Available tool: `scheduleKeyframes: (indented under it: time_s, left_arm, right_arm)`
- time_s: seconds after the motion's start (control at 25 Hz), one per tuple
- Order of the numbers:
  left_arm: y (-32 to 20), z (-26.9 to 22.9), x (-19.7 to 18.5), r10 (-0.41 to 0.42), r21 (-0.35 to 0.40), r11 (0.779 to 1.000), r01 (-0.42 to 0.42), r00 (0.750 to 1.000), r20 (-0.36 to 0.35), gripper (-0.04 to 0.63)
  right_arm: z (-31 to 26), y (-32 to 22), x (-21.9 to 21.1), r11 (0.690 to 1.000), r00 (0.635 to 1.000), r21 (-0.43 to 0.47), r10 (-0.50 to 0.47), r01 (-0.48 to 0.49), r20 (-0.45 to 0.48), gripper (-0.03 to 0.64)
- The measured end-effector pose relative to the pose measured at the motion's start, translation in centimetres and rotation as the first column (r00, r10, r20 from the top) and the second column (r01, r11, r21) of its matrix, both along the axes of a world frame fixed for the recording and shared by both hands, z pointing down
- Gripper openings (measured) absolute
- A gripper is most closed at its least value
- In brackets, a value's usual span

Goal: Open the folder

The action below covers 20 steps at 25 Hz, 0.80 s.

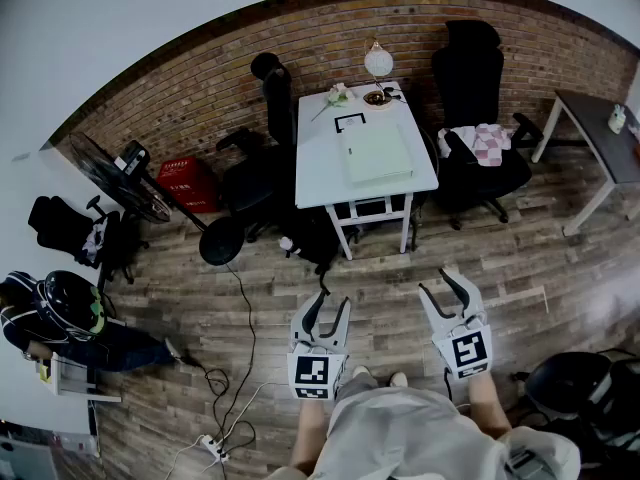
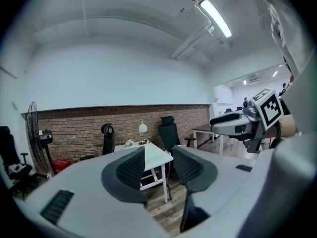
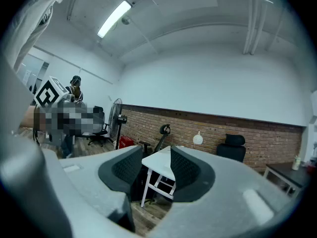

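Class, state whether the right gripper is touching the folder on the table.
Apart: the head view shows bare floor between the right gripper and the folder.

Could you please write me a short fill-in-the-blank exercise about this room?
1. The folder lies on the ____ table.
2. The wall behind the table is ____.
3. The left gripper and the right gripper each hold ____.
Missing words: white; brick; nothing.
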<state>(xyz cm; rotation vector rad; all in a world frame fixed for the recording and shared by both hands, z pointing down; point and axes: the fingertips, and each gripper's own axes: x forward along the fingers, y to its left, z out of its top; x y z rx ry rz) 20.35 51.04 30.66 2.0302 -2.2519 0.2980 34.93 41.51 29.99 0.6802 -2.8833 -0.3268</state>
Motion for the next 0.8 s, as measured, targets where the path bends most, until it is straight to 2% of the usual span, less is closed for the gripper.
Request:
scheduleKeyframes:
  time_s: [0.2,0.52,0.8]
  left_arm:
    - [0.2,0.5,1.2,0.005,-0.019,1.000,-0.005,1.000,-0.005,0.178]
    - [-1.1,0.9,1.1,0.017,-0.017,1.000,-0.017,1.000,0.000,0.178]
    - [-2.5,1.7,-1.5,0.034,-0.023,0.999,-0.034,0.999,0.003,0.176]
  right_arm:
    - [-0.1,-0.3,0.9,0.998,0.997,-0.054,0.021,-0.017,0.073,0.183]
    - [0.5,-1.1,0.3,0.999,0.998,-0.045,0.021,-0.019,0.057,0.183]
    - [1.2,-2.2,-2.0,0.999,0.999,-0.036,0.030,-0.028,0.039,0.183]
